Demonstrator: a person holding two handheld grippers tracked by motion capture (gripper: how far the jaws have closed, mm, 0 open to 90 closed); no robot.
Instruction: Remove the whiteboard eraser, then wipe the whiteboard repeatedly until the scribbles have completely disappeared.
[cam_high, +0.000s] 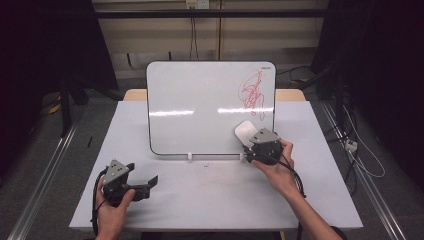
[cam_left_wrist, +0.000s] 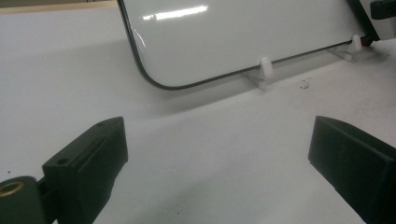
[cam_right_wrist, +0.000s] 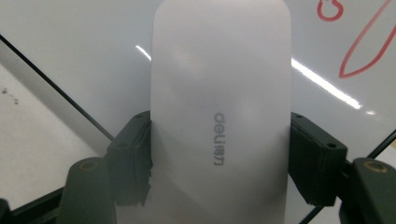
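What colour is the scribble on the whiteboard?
The scribble on the whiteboard is red; the high view shows it best.

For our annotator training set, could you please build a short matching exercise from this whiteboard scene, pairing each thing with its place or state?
Things:
1. White oblong plastic eraser
2. Red marker scribble
3. Left claw
4. Small white plastic support clip

Places or states:
A. Open, over bare table
B. Clamped in the right claw
C. Upper right of the white rounded whiteboard
D. Under the whiteboard's bottom edge

Pairs: 1-B, 2-C, 3-A, 4-D
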